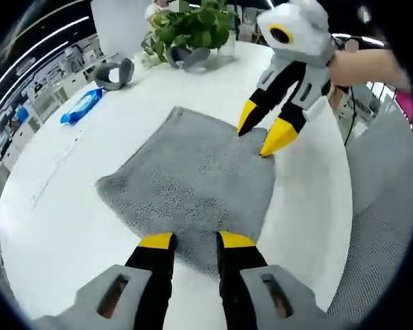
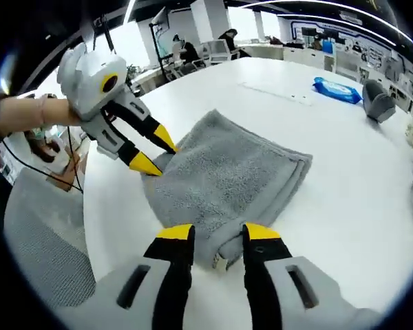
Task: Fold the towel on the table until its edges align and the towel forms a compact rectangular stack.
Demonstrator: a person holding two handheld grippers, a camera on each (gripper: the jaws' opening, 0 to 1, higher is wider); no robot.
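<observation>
A: How many towels?
B: One grey towel [image 1: 193,185] [image 2: 227,182], folded, lying flat mid-desk [image 1: 89,172] [image 2: 358,199].
A: And the tools?
B: Two. The left tool [image 1: 196,240] [image 2: 155,155] has its jaws apart at the towel's 6 o'clock edge in its own view; the right tool [image 2: 220,234] [image 1: 261,134] has its jaws apart too, tips by the opposite edge at 1 o'clock.
A: What else?
B: One blue packet [image 1: 81,106] [image 2: 337,88] at 10 o'clock, one potted plant [image 1: 189,27] at 12, and two grey curved holders [image 1: 113,72] nearby.
</observation>
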